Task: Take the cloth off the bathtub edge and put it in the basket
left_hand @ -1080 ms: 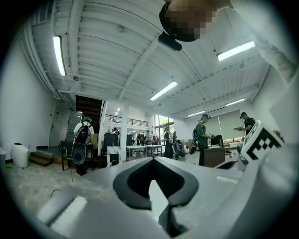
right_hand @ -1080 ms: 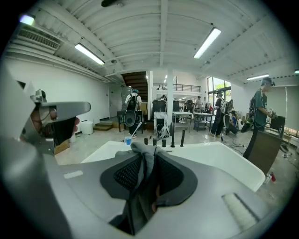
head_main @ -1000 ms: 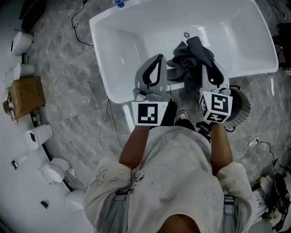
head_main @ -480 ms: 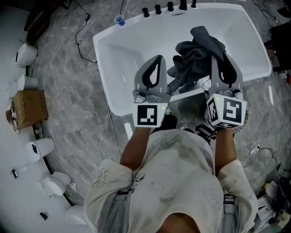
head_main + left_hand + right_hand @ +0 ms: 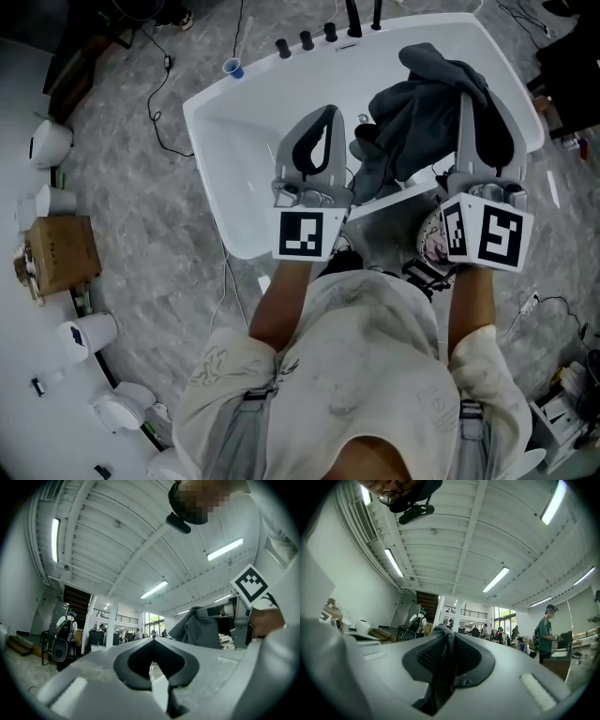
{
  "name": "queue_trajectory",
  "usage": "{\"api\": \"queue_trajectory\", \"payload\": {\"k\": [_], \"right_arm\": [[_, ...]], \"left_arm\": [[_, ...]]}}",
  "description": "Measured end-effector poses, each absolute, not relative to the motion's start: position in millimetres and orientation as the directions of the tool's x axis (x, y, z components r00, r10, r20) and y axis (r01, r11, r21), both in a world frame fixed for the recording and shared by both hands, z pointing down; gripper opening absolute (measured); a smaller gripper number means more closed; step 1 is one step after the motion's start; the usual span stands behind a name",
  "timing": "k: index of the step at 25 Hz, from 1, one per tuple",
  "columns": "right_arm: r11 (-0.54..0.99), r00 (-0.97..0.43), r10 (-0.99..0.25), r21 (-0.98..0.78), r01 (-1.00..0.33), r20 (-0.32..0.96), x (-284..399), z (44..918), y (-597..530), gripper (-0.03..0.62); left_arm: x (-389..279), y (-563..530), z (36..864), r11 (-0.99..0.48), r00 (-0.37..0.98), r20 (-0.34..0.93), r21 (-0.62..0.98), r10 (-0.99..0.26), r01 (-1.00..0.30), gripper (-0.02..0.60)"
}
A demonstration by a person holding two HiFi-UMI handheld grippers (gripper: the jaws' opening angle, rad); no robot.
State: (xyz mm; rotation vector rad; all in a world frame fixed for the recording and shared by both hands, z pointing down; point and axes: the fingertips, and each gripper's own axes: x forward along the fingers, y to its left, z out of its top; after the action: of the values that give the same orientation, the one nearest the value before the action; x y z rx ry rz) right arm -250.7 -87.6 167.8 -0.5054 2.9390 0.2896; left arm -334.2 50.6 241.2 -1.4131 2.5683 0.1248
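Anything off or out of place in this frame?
Nothing spilled or damaged. The dark cloth hangs bunched from the right gripper over the bathtub. Only stray item: a blue cup perched on the rim by the taps.

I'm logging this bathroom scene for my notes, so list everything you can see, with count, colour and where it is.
white freestanding bathtub: one, white, top centre of head view
crumpled dark grey cloth: one, dark grey, lifted above the tub
small blue cup: one, blue, tub's far rim
black tap fittings: about five, black, far rim
brown cardboard box: one, brown, floor at left
white containers: several, white, along left edge
thin black cables: several, black, on grey marbled floor
left gripper: one, grey, shut, empty
right gripper: one, grey, shut on cloth, jaws just closed further
person's torso: one, pale shirt, bottom
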Motion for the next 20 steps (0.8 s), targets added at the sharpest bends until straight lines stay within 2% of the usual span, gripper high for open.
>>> {"api": "queue_trajectory", "payload": {"k": [6, 20], "right_arm": [[0.909, -0.917, -0.377, 0.136, -0.393, -0.132, -240, 201, -108, 0.043], [0.765, -0.771, -0.613, 0.112, -0.634, -0.173, -130, 187, -169, 0.041]], "left_arm": [[-322, 15, 257, 0.461, -0.445, -0.208, -0.034, -0.871, -0.887, 0.000], [-252, -66, 264, 0.218, -0.208, -0.190, -0.034, -0.960, -0.975, 0.000]]}}
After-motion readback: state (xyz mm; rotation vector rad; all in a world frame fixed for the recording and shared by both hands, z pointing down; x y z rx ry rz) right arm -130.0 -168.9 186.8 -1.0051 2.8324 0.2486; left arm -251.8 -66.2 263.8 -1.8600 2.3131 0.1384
